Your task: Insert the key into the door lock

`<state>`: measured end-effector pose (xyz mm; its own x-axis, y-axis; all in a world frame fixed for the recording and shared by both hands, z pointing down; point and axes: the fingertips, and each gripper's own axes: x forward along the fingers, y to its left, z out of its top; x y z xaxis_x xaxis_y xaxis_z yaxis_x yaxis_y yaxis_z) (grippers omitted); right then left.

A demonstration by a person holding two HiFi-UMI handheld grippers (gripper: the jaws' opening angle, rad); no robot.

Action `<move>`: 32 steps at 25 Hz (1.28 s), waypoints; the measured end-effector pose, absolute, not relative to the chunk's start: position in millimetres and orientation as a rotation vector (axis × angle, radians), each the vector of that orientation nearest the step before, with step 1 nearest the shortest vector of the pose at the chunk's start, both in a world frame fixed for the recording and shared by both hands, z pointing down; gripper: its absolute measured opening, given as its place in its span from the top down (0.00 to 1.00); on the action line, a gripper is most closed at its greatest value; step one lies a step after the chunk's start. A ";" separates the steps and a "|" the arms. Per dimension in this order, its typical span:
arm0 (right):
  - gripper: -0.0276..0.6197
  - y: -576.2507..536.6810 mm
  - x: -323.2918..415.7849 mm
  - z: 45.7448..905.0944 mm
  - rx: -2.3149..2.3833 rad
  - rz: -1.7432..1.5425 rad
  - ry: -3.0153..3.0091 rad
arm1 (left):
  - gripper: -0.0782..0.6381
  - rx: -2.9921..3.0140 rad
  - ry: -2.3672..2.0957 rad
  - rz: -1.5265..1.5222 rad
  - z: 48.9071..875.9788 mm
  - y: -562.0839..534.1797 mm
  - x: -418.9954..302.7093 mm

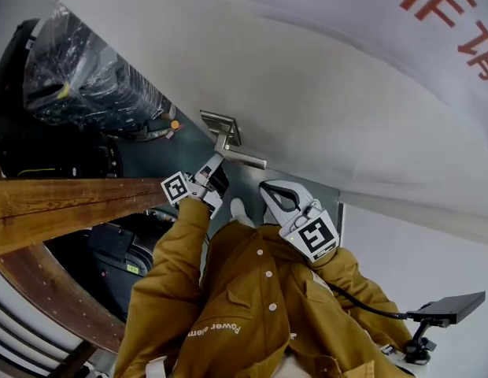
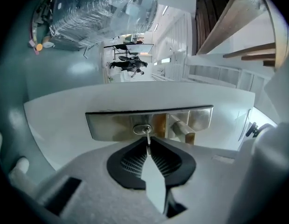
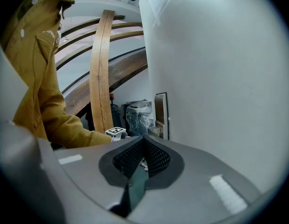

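Observation:
The silver lock plate (image 2: pixel 112 125) is fixed on the edge of a white door (image 1: pixel 330 93), with its lever handle (image 2: pixel 182 127) to the right of the keyhole (image 2: pixel 142 129). My left gripper (image 2: pixel 147 143) is shut on a small metal key (image 2: pixel 147 136), whose tip touches or sits in the keyhole. In the head view the left gripper (image 1: pixel 215 168) is right at the lock plate (image 1: pixel 220 126), just below the handle (image 1: pixel 242 157). My right gripper (image 1: pixel 266 188) hangs close to the door, right of the lock. Its jaws (image 3: pixel 144 143) are shut with nothing in them.
A plastic-wrapped dark bundle (image 1: pixel 79 77) stands beyond the door's edge. A curved wooden rail (image 1: pixel 63 199) runs across at the left. A black flat device on a stand (image 1: pixel 452 305) is at the lower right. The mustard jacket sleeve (image 3: pixel 65 127) of the person is near the right gripper.

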<state>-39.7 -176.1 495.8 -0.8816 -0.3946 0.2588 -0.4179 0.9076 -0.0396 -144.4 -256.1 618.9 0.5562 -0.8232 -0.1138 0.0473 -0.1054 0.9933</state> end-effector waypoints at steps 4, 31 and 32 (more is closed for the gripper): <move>0.95 -176.3 -41.2 495.6 0.603 0.136 -2.823 | 0.84 1.514 -0.733 -0.863 618.3 -257.1 -143.4; 0.95 -176.7 -54.7 500.6 0.610 0.259 -2.780 | 0.89 2.073 -1.115 0.101 564.6 -162.1 -81.5; 0.95 -176.5 -54.2 500.8 0.607 0.253 -2.781 | 0.89 2.081 -1.103 0.118 562.6 -160.4 -75.4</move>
<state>-54.2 -176.5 500.8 -0.8716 -0.3802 0.3094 -0.4298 0.8963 -0.1095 -75.4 -160.4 562.6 0.6221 -0.6696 0.4056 -0.7404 -0.3347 0.5829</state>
